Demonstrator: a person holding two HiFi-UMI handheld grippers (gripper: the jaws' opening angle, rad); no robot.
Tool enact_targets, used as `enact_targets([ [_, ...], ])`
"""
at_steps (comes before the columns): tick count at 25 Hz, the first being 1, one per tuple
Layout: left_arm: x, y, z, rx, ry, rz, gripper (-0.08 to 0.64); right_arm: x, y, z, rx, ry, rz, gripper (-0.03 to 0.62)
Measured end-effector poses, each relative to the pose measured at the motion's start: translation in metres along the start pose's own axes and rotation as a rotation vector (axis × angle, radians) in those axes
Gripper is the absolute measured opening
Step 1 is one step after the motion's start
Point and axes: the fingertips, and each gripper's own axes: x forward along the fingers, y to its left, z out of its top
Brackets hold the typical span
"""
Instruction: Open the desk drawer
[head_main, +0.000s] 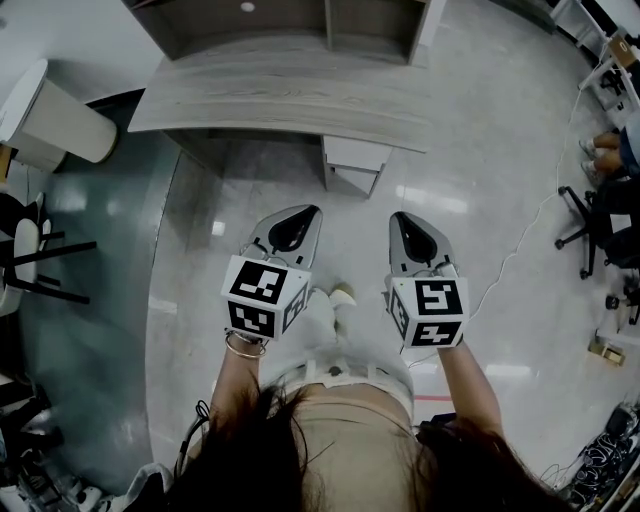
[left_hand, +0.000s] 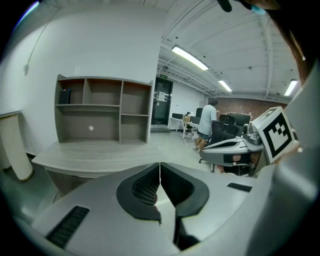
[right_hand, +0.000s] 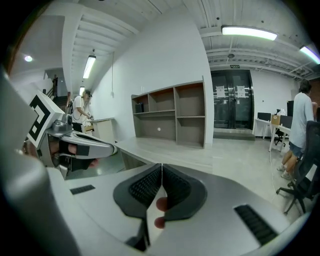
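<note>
A grey wood desk (head_main: 280, 95) stands ahead of me, with an open shelf unit (head_main: 290, 25) on its back. Under its right end sits a white drawer unit (head_main: 355, 162), its front closed. Both grippers hang over the floor short of the desk, apart from it. My left gripper (head_main: 306, 212) is shut with nothing between its pads, and my right gripper (head_main: 400, 218) is shut and empty too. In the left gripper view the jaws (left_hand: 160, 169) meet in a thin line below the desk top (left_hand: 95, 159). The right gripper view shows its jaws (right_hand: 162, 171) closed before the desk (right_hand: 165, 152).
A white cylindrical bin (head_main: 50, 120) stands left of the desk, a black chair (head_main: 30, 265) further left. An office chair (head_main: 600, 225) and a white floor cable (head_main: 520, 245) lie to the right. A person (right_hand: 300, 120) stands far back near glass doors (right_hand: 232, 105).
</note>
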Motion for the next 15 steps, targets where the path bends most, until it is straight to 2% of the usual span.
enact_targets([
  [9,0.009,0.011,0.001,-0.023,0.002,0.027,0.014,0.007,-0.012,0.002,-0.02,0.008,-0.021,0.023],
  [15,0.016,0.024,-0.001,-0.025,0.005,0.026,0.014,0.018,-0.019,-0.003,0.019,0.024,-0.022,0.023],
])
